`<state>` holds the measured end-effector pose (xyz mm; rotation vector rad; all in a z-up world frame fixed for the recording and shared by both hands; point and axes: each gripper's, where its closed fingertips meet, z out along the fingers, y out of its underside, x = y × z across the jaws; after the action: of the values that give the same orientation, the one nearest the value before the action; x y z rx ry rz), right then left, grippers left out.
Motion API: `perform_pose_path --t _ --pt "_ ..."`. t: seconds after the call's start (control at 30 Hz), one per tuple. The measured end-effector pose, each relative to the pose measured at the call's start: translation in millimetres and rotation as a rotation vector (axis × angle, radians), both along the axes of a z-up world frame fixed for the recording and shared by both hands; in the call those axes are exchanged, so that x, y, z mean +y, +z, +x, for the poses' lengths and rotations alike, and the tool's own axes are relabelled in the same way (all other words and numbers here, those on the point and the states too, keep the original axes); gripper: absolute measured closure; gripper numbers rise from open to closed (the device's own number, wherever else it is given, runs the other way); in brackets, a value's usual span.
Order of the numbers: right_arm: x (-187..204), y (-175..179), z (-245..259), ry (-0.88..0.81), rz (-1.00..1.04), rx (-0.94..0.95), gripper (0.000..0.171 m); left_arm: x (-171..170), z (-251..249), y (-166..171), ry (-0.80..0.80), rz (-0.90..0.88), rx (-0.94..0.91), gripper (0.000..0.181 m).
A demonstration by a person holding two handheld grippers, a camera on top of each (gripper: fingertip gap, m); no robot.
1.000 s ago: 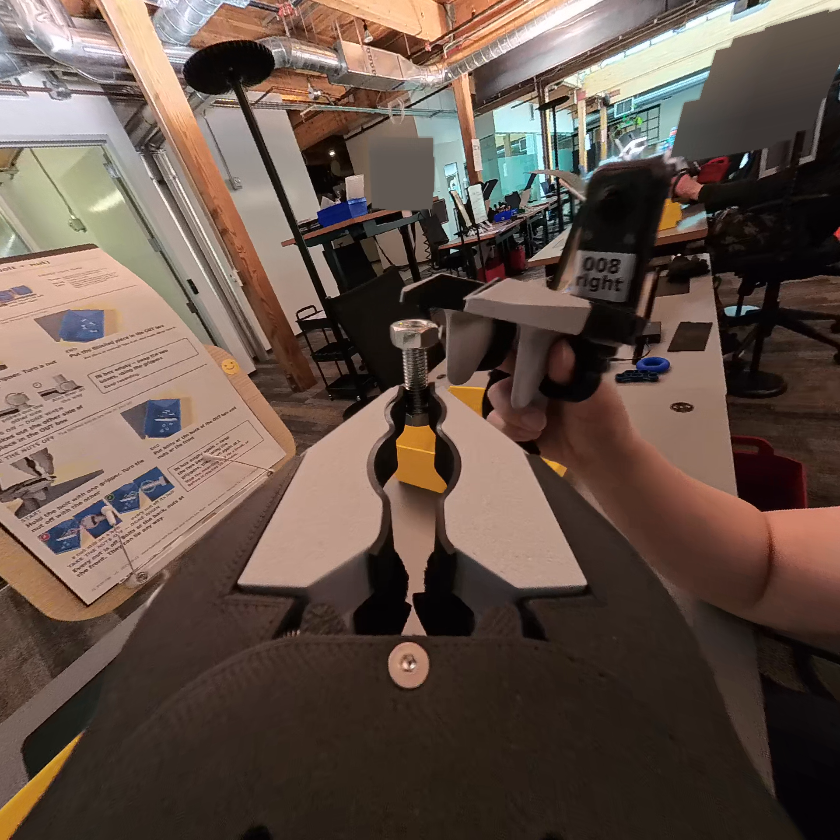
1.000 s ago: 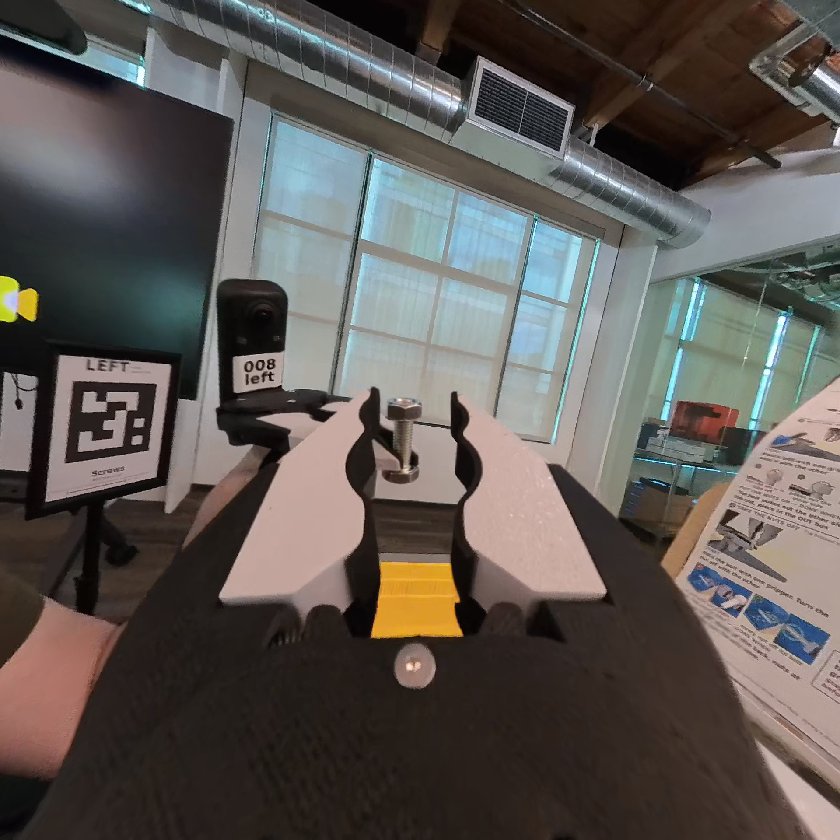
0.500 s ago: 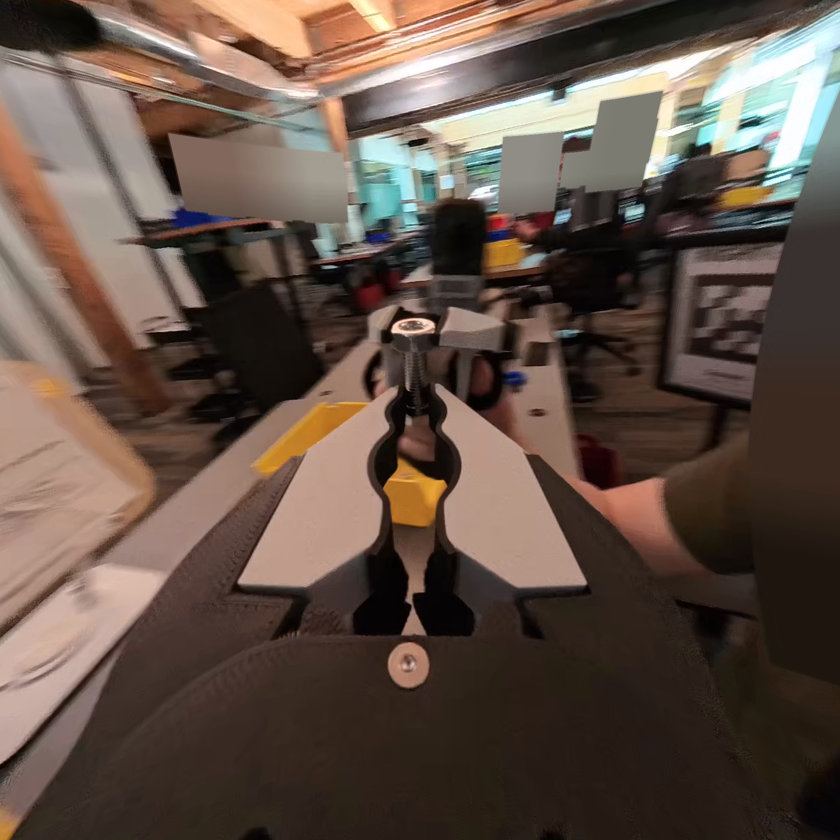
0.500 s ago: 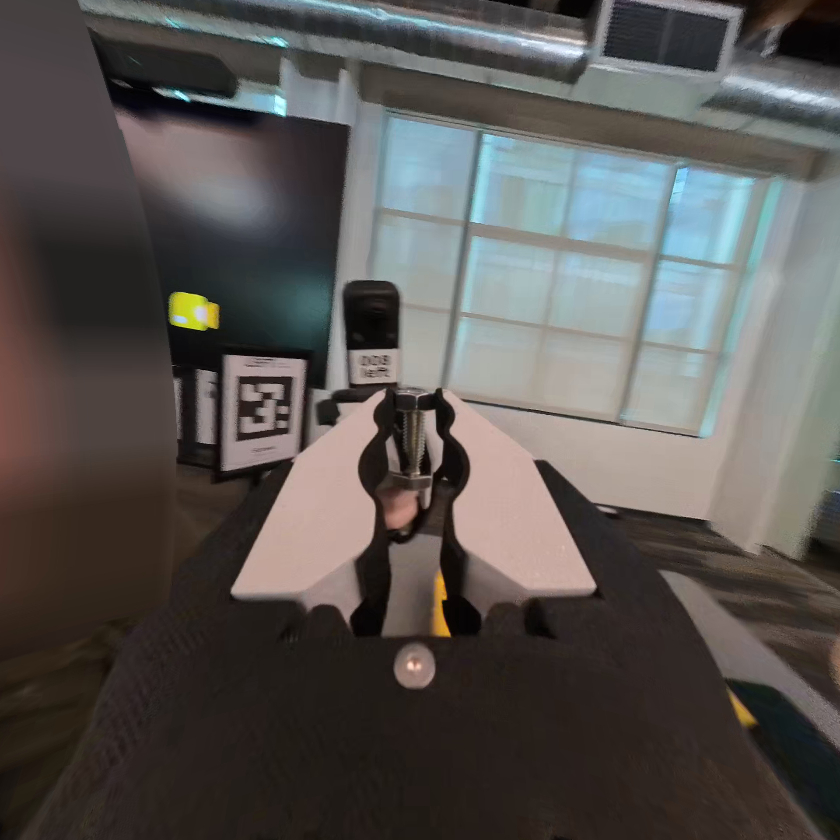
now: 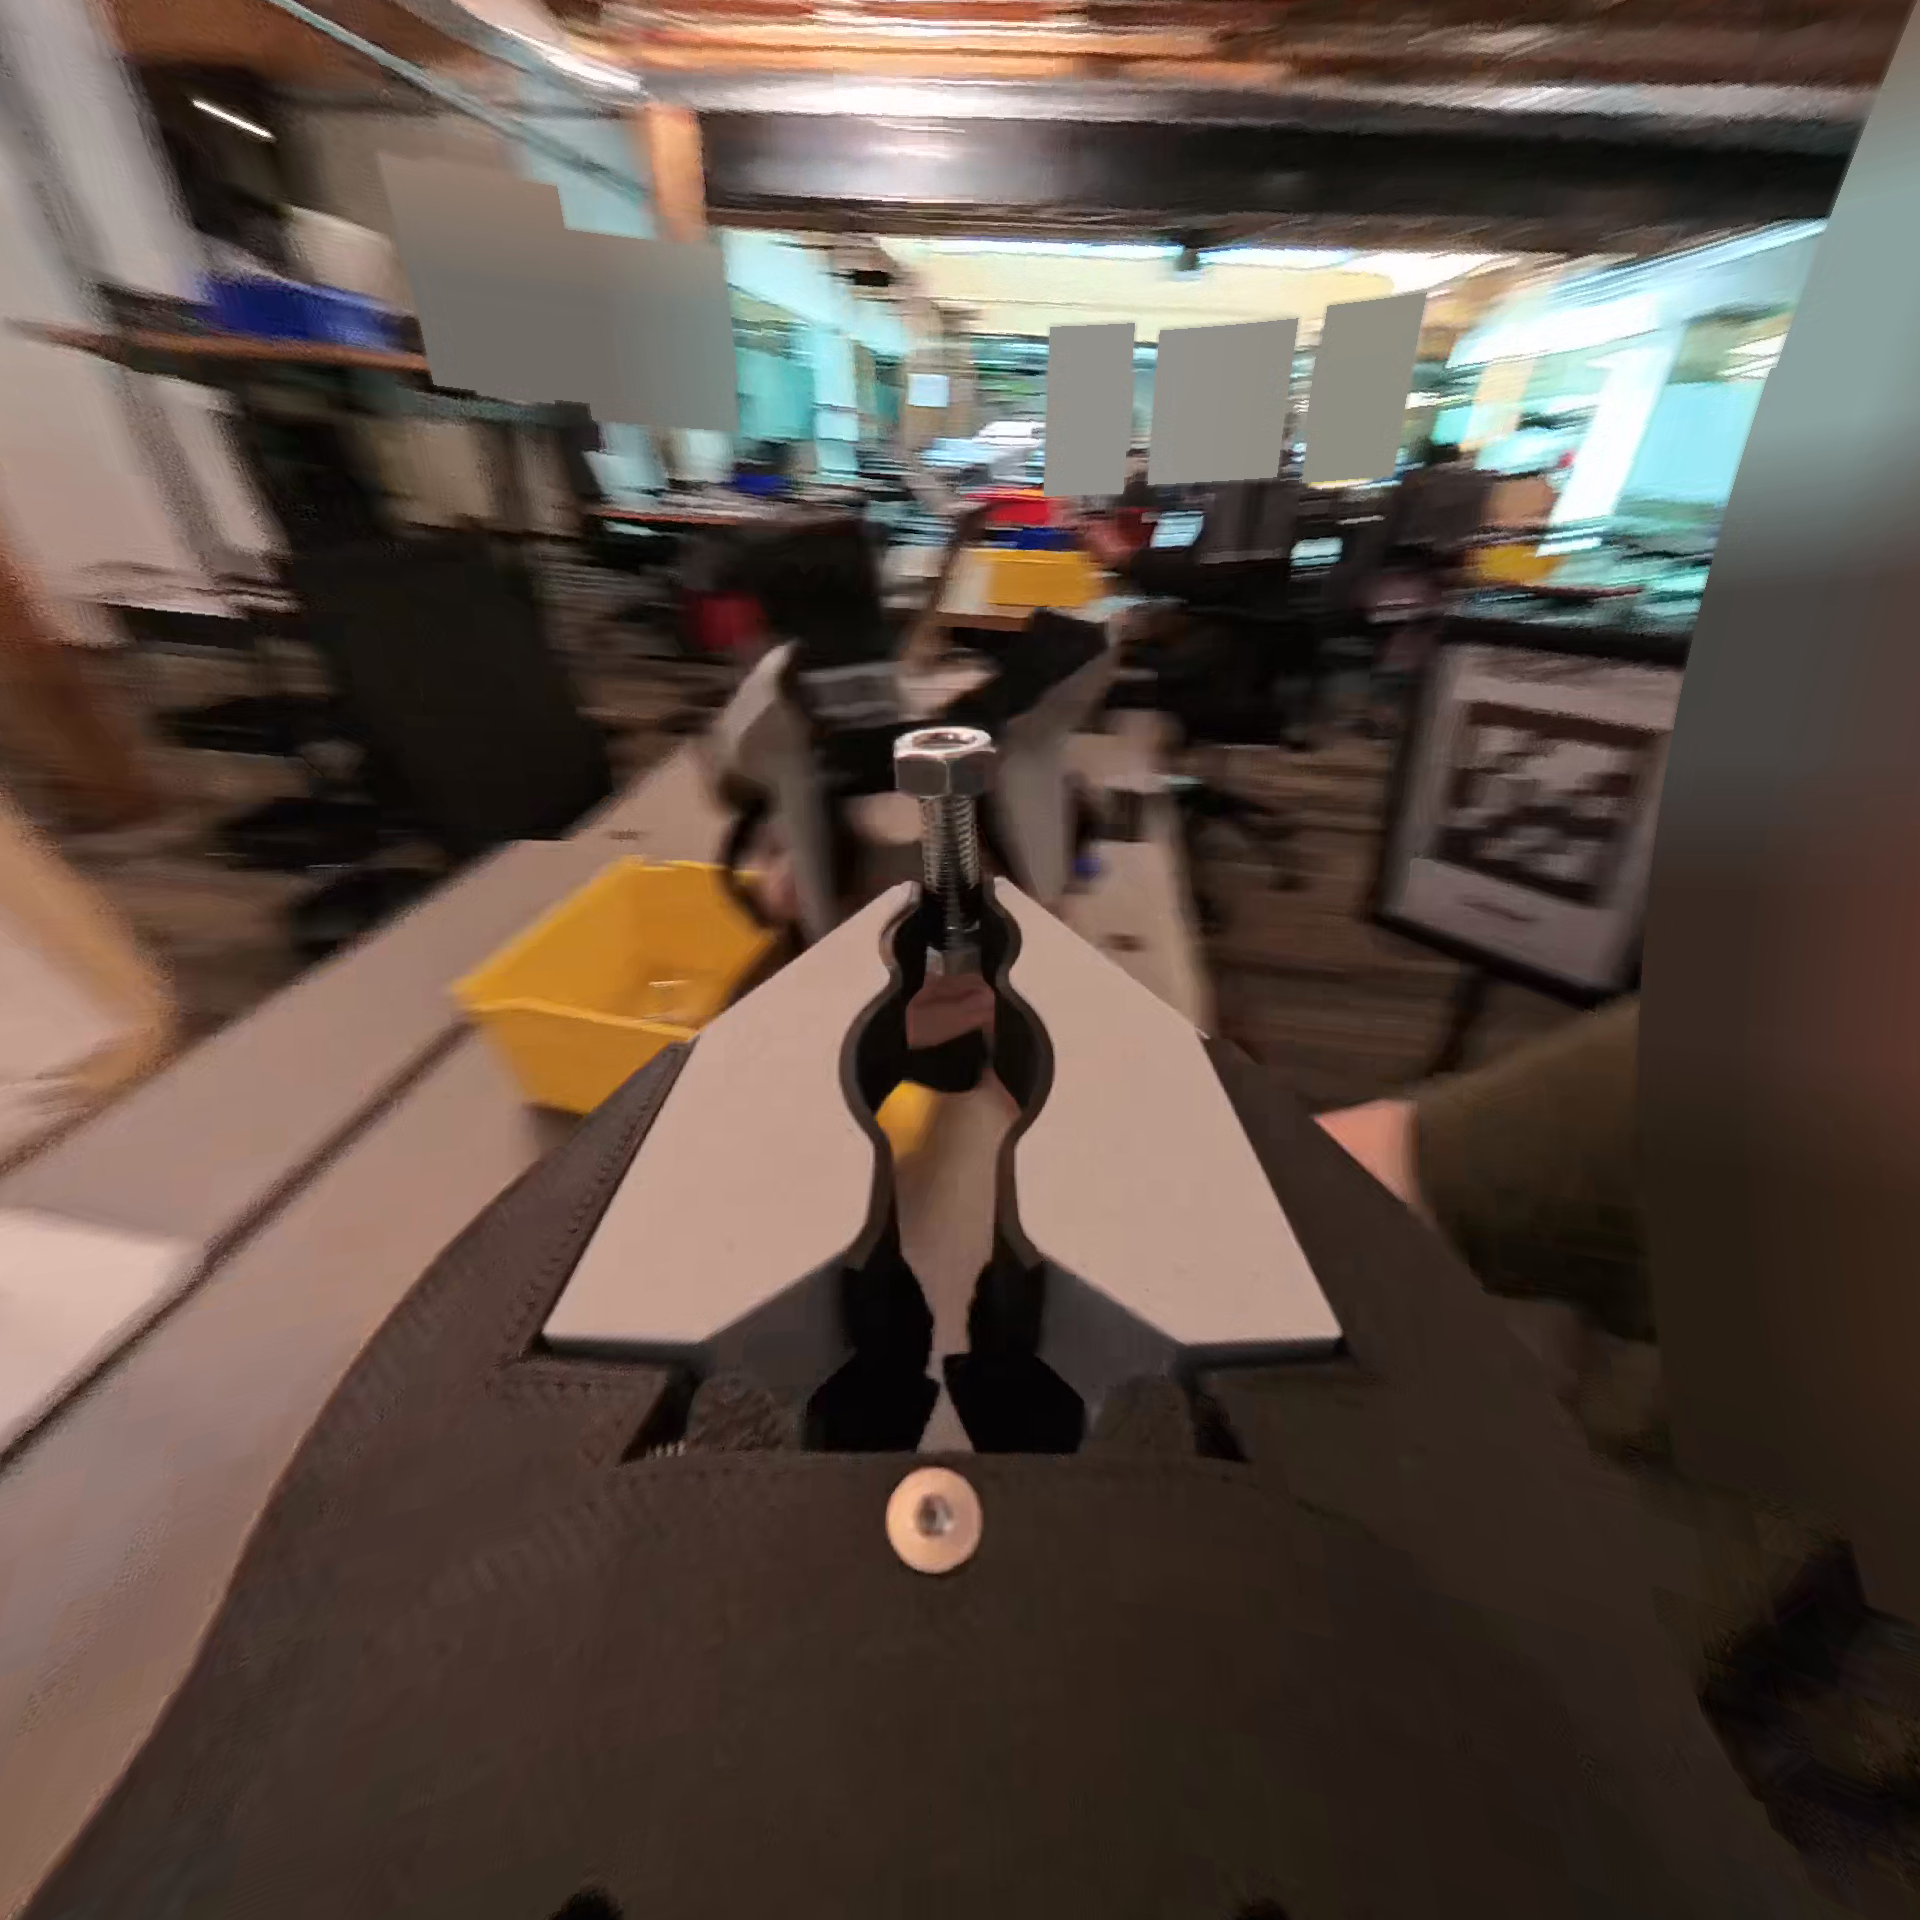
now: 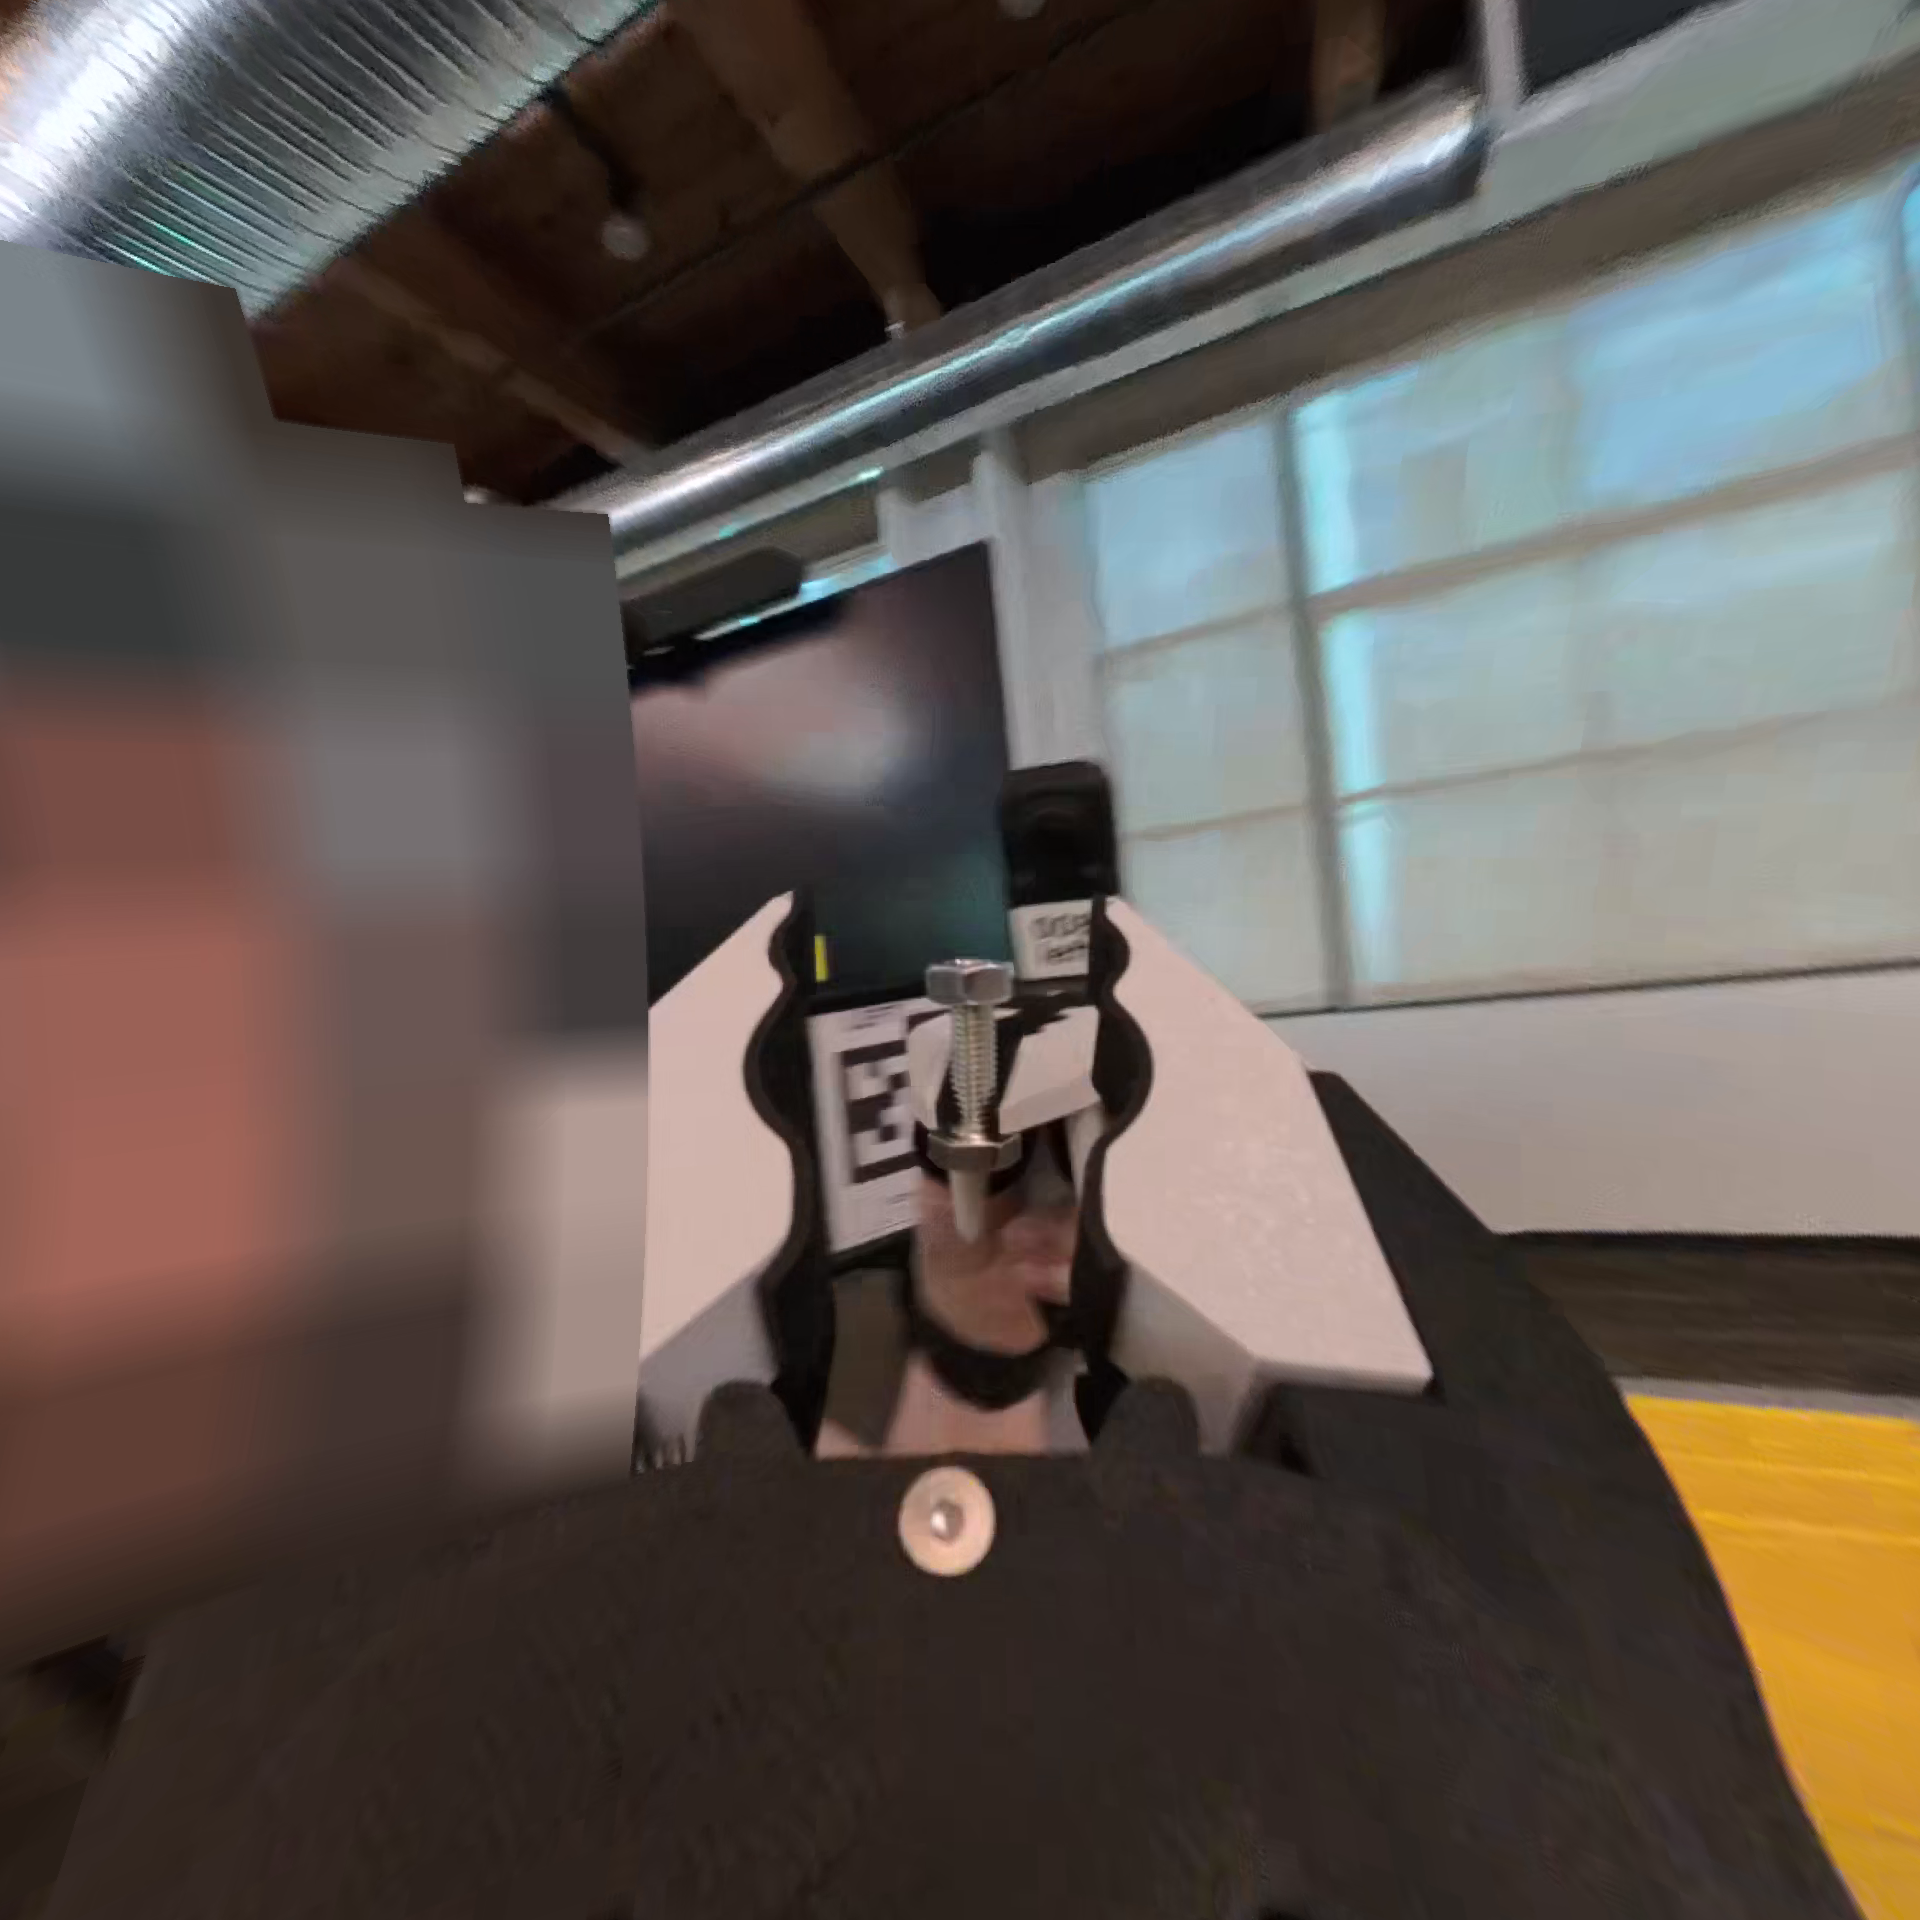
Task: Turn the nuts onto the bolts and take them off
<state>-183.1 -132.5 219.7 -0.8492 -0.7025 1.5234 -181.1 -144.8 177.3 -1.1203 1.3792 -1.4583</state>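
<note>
L claw [image 5: 943,914] pinched bolt [image 5: 945,831] upright, head at 12; R claw [image 6: 956,997] spread wide around it, nut [image 6: 971,1151] low on thread.

Half a second ago our right gripper [image 6: 951,1039] had its fingers nearly closed around the bolt [image 6: 966,1070]; now they stand wide apart, clear of it at 3 and 9 o'clock. Both views have swung: the yellow bin [image 5: 613,987] now sits at 9 o'clock of our left gripper [image 5: 948,914].
</note>
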Motion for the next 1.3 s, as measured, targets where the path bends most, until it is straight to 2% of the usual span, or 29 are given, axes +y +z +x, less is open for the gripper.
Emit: perform_pose_path --t 0.03,0.13,0.2,0.33,0.47,0.67,0.77,0.93,1.3 --pt "8.7 7.1 11.1 -0.182 0.072 0.027 0.120 16.1 -0.2 1.5 0.131 0.062 -0.013 0.174" --pt "16.1 17.0 29.3 -0.722 0.273 -0.008 0.124 47.1 -6.2 10.8 0.435 0.243 -0.065 0.174" --pt "15.1 14.6 15.7 -0.881 0.364 -0.133 0.125 48.9 -6.7 15.0 0.512 0.318 -0.090 0.175" --pt "15.2 10.2 -1.2 -0.859 0.322 -0.199 0.126 39.9 -0.1 13.3 0.509 0.354 -0.090 0.175" --pt "27.0 6.9 10.6 -0.879 0.269 -0.215 0.132 36.2 -0.1 14.6 0.483 0.334 -0.101 0.175" --pt "18.0 7.9 8.1 -0.792 0.261 -0.201 0.128 34.4 -1.7 15.9 0.452 0.299 -0.107 0.175" --pt "24.9 1.6 -0.1 -0.820 0.249 -0.258 0.128 31.5 0.4 14.3 0.448 0.308 -0.099 0.175" --pt "24.0 6.6 14.8 -0.783 0.224 -0.199 0.137 27.3 -2.5 17.5 0.436 0.299 -0.112 0.175" --pt "12.2 6.7 3.3 -0.681 0.225 -0.190 0.135 18.9 1.1 15.2 0.409 0.306 -0.099 0.174"
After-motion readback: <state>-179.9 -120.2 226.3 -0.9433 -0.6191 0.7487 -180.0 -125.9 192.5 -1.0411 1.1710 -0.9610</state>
